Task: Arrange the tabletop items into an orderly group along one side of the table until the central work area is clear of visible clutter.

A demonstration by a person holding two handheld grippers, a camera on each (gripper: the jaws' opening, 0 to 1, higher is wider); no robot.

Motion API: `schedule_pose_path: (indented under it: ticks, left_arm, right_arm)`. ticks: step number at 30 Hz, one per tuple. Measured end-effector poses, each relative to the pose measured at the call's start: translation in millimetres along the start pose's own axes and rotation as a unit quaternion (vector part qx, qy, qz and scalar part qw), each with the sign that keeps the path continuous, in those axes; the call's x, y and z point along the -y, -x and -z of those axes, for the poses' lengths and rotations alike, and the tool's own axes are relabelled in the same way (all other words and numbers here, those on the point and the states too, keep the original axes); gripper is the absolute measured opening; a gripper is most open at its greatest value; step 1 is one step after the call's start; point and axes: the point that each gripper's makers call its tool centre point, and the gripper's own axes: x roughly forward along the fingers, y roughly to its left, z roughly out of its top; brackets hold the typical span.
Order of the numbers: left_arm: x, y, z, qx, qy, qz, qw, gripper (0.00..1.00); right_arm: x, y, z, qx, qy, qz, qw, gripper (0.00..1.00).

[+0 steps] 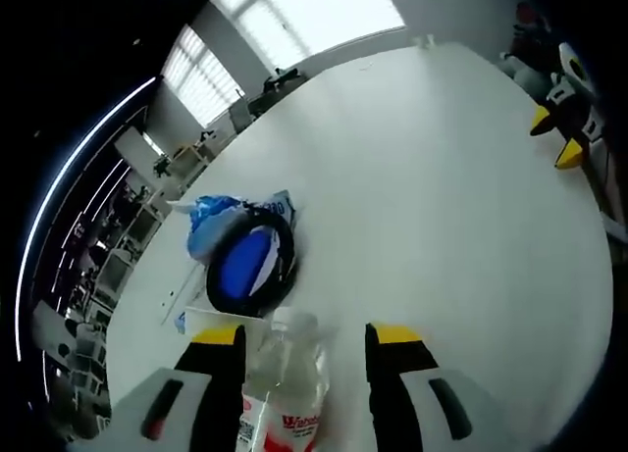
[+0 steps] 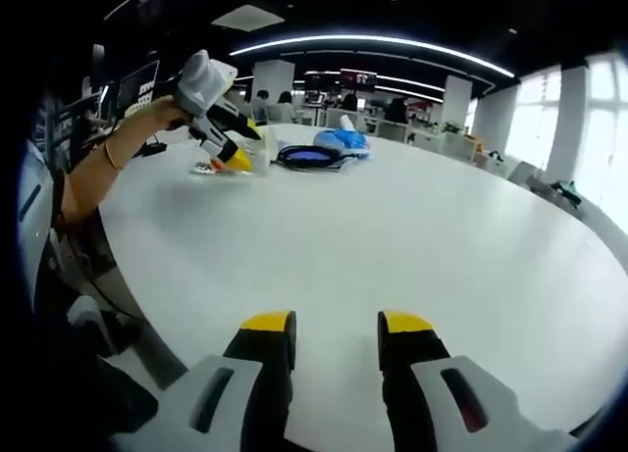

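Observation:
A clear plastic bottle (image 1: 285, 378) with a red and white label stands between the jaws of my left gripper (image 1: 306, 339). The left jaw is against it and a strip of table shows at the right jaw, so the gripper is open around it. Just beyond lie a black ring around a blue disc (image 1: 250, 261) and a crumpled blue bag (image 1: 211, 217). From the right gripper view, the left gripper (image 2: 234, 158) points down at the table beside the ring (image 2: 306, 158) and the bag (image 2: 343, 141). My right gripper (image 2: 336, 339) hovers open over bare white table, holding nothing.
The round white table (image 2: 392, 236) stretches wide ahead. A small white card (image 1: 221, 322) lies by the bottle. The right gripper (image 1: 554, 138) shows at the far table edge. A person's forearm (image 2: 103, 168) reaches in from the left. Desks and chairs stand behind.

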Motion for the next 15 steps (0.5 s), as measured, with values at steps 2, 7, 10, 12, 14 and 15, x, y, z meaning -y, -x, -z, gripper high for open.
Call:
schedule_pose_path:
  ticks: [2, 7, 10, 12, 14, 15]
  left_arm:
    - [0.2, -1, 0.1, -0.001, 0.0, 0.001, 1.0, 0.48]
    - [1.5, -7, 1.3, -0.01, 0.001, 0.009, 0.9999, 0.47]
    - [0.2, -10, 2.3, -0.016, 0.001, 0.011, 0.9998, 0.45]
    - [-1.5, -12, 4.0, -0.024, 0.003, 0.012, 0.9996, 0.43]
    - [-2.0, -13, 4.7, -0.027, 0.002, 0.012, 0.9996, 0.41]
    - [-2.3, -14, 5.3, -0.029, 0.002, 0.014, 0.9995, 0.41]
  right_arm:
    - [0, 0, -0.1, 0.001, -0.001, 0.0, 1.0, 0.31]
    - [1, 0, 1.7, -0.001, -0.003, 0.0, 1.0, 0.31]
    - [2, 0, 2.7, -0.002, -0.005, 0.002, 1.0, 0.31]
    - [2, 0, 2.8, -0.002, -0.006, 0.001, 1.0, 0.31]
    - [2, 0, 2.9, -0.001, -0.006, 0.001, 1.0, 0.31]
    - [1, 0, 3.0, -0.001, -0.007, 0.0, 1.0, 0.31]
